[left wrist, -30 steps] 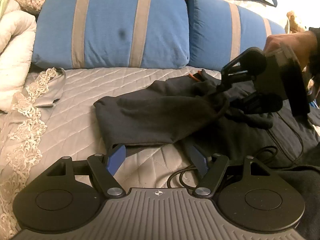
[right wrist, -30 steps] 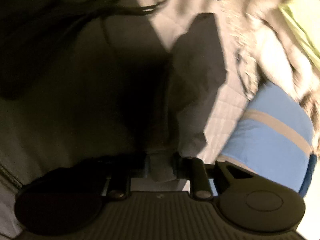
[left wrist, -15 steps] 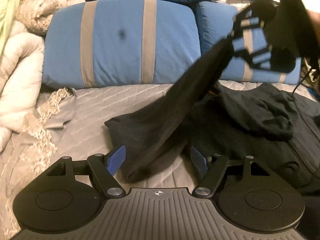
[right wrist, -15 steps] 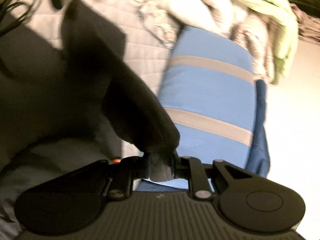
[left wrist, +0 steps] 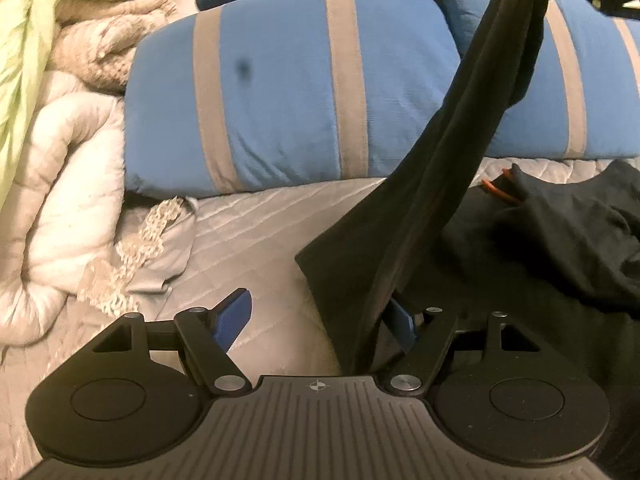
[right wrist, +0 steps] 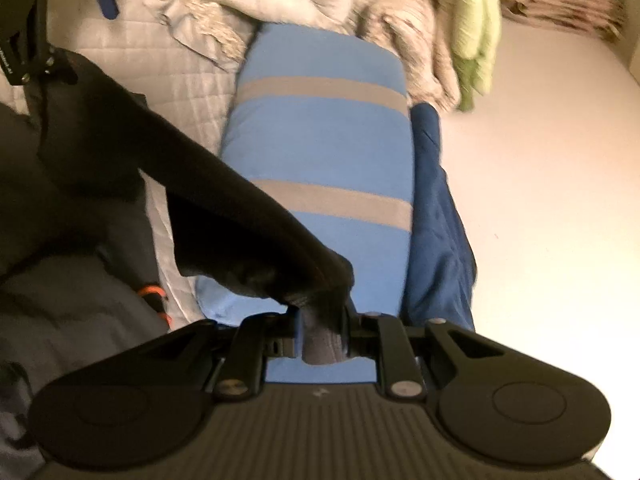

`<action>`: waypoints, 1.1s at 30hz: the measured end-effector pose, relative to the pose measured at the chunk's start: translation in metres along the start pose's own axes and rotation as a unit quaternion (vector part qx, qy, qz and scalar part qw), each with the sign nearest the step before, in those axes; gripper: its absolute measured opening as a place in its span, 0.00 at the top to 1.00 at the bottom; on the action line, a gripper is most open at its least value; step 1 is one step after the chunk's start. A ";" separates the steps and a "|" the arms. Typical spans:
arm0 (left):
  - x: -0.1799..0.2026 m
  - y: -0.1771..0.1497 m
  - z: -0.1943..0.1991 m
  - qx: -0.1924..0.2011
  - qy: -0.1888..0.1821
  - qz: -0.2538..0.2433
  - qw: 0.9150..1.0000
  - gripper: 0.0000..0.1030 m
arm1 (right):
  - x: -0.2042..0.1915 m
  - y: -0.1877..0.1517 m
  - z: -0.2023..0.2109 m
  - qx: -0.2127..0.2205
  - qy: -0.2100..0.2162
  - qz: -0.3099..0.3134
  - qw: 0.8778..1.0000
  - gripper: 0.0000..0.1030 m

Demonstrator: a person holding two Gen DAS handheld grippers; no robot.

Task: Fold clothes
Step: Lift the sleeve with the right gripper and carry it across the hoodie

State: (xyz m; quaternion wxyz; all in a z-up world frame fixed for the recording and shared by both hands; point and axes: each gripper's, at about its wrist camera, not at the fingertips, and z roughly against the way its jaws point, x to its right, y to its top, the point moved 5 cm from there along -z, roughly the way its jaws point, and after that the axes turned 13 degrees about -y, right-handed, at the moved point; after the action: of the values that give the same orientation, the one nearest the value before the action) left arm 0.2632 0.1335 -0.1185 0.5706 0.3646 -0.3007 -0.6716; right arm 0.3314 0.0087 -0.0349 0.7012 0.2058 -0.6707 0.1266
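Right gripper pinches one end of a black garment, lifting it taut above the grey quilted bedspread; its lower end hangs between the left gripper's wide-spread blue fingers. Two blue striped pillows lie behind.

I am seeing no readable words, brands or numbers; only a tiny white marking on my left gripper, at the right-wrist view's left edge, too small to read.
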 end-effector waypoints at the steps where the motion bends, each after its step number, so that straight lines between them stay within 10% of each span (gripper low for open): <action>1: 0.000 0.001 -0.001 0.000 0.002 -0.002 1.000 0.31 | 0.002 -0.006 0.001 -0.009 -0.008 -0.007 1.000 0.84; 18: 0.018 0.021 -0.022 -0.002 -0.025 -0.052 0.998 0.30 | 0.022 -0.116 0.006 -0.125 -0.047 -0.113 0.985 0.84; 33: 0.030 -0.001 -0.016 0.003 -0.114 -0.095 0.989 0.30 | 0.030 -0.119 -0.001 -0.119 -0.052 -0.139 0.982 0.84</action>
State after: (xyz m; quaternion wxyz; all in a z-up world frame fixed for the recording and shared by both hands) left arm 0.2739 0.1044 -0.1327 0.4644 0.3144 -0.3302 -0.7592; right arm 0.3882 -0.0995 -0.0194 0.6955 0.2184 -0.6816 -0.0631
